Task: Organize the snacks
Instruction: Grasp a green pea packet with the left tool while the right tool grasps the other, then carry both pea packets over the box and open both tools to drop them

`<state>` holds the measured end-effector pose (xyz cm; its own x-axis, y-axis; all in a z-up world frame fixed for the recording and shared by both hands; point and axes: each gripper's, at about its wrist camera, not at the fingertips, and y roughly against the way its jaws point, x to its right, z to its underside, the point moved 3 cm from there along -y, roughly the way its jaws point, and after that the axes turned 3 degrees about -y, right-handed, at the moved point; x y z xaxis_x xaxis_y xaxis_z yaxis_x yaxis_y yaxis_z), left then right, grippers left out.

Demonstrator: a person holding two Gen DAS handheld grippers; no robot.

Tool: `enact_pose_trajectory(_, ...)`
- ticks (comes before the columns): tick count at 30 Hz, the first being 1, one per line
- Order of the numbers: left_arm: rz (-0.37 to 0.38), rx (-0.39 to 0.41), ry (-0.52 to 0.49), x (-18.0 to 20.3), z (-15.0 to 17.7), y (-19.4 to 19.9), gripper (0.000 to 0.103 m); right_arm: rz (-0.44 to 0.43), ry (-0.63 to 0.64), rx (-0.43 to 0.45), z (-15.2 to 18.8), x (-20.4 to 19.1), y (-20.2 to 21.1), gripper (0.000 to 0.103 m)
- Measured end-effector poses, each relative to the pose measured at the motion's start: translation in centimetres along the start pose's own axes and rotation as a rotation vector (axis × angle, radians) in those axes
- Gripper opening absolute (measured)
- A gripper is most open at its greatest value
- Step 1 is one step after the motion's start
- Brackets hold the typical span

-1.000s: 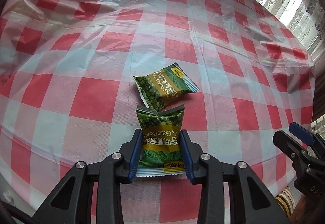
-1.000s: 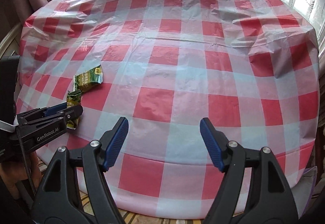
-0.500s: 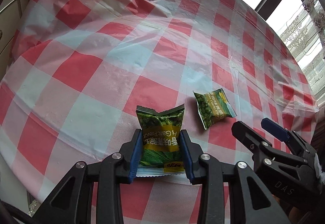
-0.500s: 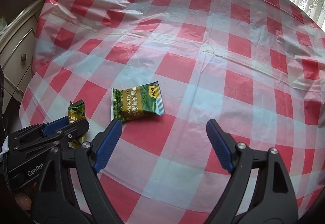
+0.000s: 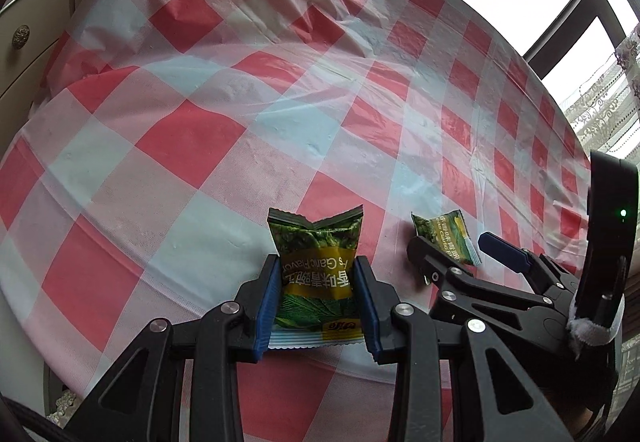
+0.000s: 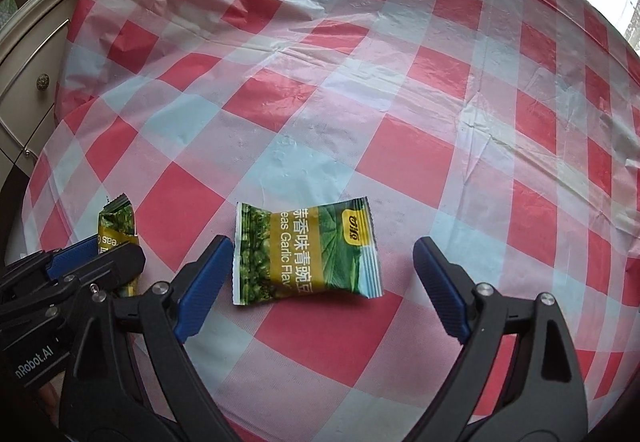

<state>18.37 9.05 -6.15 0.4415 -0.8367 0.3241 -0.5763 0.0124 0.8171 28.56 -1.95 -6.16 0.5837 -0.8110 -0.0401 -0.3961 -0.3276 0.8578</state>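
One packet (image 5: 316,274) is sitting pinched in the left gripper (image 5: 316,306); another (image 6: 306,250) is lying between the right gripper's (image 6: 324,290) wide-open fingers, ungrasped.

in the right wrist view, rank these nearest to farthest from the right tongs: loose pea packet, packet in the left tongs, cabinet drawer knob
1. Loose pea packet: flat on the tablecloth, between the open right tongs, nearer their left finger.
2. Packet in the left tongs: off to the left, pinched by the left tongs.
3. Cabinet drawer knob: far left, beyond the table edge.
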Motion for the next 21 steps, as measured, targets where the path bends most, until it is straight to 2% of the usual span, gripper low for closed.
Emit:
enact_pose_trajectory(3, 0.001, 0.002, -0.005, 0.0, -0.1, -0.1, 0.037, 0.017, -0.019, 0.020, 0.0, 0.5, 0.0, 0.090)
enact_pose_trajectory(7, 0.003, 0.003, -0.019, 0.3, -0.1, -0.2, 0.037, 0.032, -0.034, 0.038, -0.1, 1.0, 0.3, 0.074)
enact_pose_trajectory(12, 0.006, 0.006, -0.045, 0.8, -0.1, -0.2, 0.037, 0.043, -0.052, 0.043, 0.2, 1.3, 0.7, 0.073)
enact_pose_trajectory(13, 0.005, 0.007, -0.049, 0.8, 0.0, -0.2, 0.037, 0.046, -0.058, 0.048, 0.3, 1.4, 1.0, 0.070)
enact_pose_trajectory(14, 0.006, 0.008, -0.053, 0.9, -0.1, -0.2, 0.037, 0.054, -0.065, 0.054, 0.3, 1.5, 1.3, 0.062)
enact_pose_trajectory(16, 0.008, 0.007, -0.063, 1.1, -0.1, -0.2, 0.037, 0.061, -0.083, 0.049, 0.6, 1.9, 1.9, 0.056)
enact_pose_trajectory(21, 0.011, -0.001, -0.091, 1.7, 0.1, -0.3, 0.037, 0.071, -0.101, 0.048, 1.8, 2.5, 2.5, 0.054)
